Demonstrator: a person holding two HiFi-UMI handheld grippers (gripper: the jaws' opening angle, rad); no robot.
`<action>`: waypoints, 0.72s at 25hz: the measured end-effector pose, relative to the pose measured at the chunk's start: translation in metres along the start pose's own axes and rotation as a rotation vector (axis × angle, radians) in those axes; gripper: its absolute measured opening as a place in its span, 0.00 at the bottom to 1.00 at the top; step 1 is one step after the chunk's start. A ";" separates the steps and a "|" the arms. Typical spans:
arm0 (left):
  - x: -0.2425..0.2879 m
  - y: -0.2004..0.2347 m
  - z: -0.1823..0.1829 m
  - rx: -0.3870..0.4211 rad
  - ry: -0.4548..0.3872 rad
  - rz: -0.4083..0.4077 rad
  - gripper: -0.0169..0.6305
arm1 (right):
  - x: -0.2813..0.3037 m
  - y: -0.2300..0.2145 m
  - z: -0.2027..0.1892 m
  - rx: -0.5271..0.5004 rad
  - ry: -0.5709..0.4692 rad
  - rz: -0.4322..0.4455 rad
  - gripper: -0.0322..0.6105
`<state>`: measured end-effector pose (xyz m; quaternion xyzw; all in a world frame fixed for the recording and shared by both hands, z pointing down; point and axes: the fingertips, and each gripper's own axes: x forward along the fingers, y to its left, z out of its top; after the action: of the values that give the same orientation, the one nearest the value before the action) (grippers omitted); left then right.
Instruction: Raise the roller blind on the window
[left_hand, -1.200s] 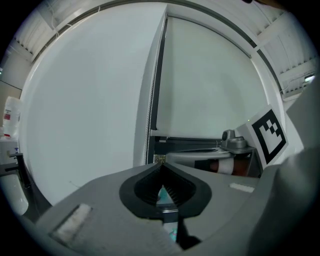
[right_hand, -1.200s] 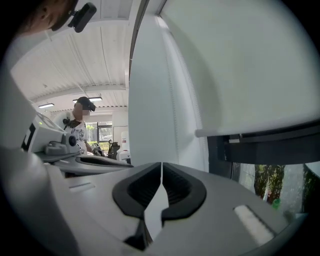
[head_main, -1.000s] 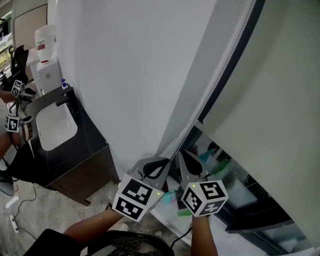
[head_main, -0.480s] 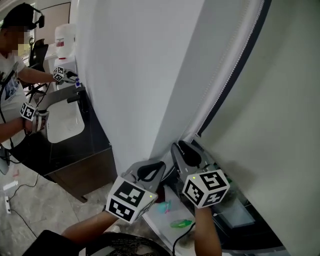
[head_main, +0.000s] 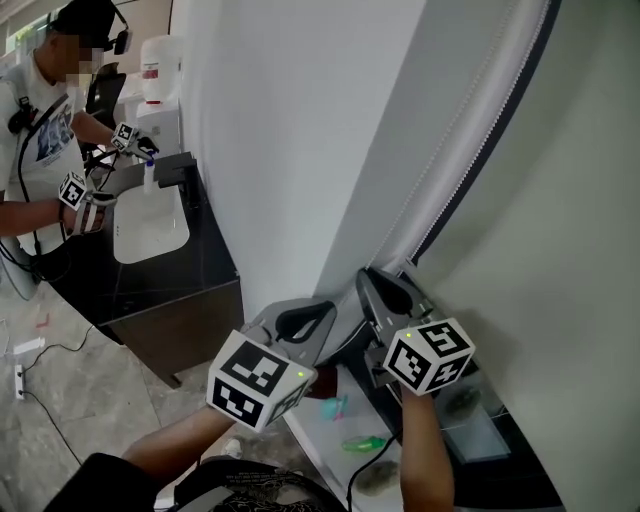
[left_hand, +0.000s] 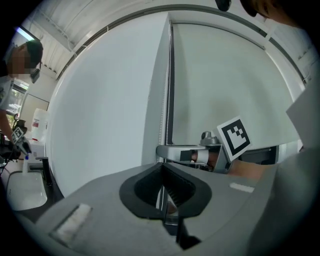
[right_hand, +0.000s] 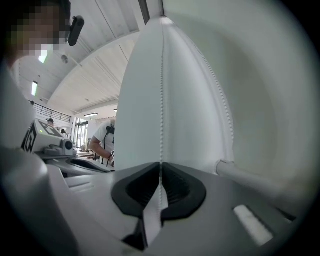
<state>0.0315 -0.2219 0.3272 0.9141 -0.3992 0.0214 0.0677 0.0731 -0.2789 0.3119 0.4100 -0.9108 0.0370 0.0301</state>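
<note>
Grey plastic tongs, one pair in each hand, point level at the edge of a window. The right tongs (right_hand: 161, 167) have just been closing and now pinch a white bead chain (right_hand: 161, 100) between their tips. The chain runs straight up from them. The left tongs (left_hand: 161, 166) sit just beside and a little lower, pressed together, with a thin strand of the same chain caught between their tips.

In the head view both pairs meet close together where the chain comes down. A dark window frame (left_hand: 171, 85) rises just behind the chain. To its right hangs the roller blind (head_main: 560, 250), pale fabric drawn down over most of the window. Its tubular bottom rail (right_hand: 250, 181) lies low, to the right of the right tongs. A plain white wall (head_main: 300, 130) stands to the left of the frame.

Further left, well apart, another person (head_main: 50, 130) works with marked grippers over a white basin (head_main: 150, 228). The basin is set into a dark table (head_main: 185, 295).
</note>
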 end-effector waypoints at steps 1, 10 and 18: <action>0.000 -0.001 0.004 0.005 -0.011 -0.002 0.03 | -0.001 0.001 0.000 -0.001 0.003 -0.004 0.08; 0.019 -0.036 0.041 -0.019 -0.051 -0.183 0.20 | -0.048 0.011 -0.002 -0.013 -0.014 -0.086 0.08; 0.043 -0.071 0.085 0.042 -0.085 -0.301 0.20 | -0.074 0.020 -0.021 -0.068 0.064 -0.156 0.08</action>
<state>0.1117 -0.2178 0.2397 0.9649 -0.2598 -0.0192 0.0340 0.1076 -0.2089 0.3255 0.4771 -0.8754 0.0167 0.0757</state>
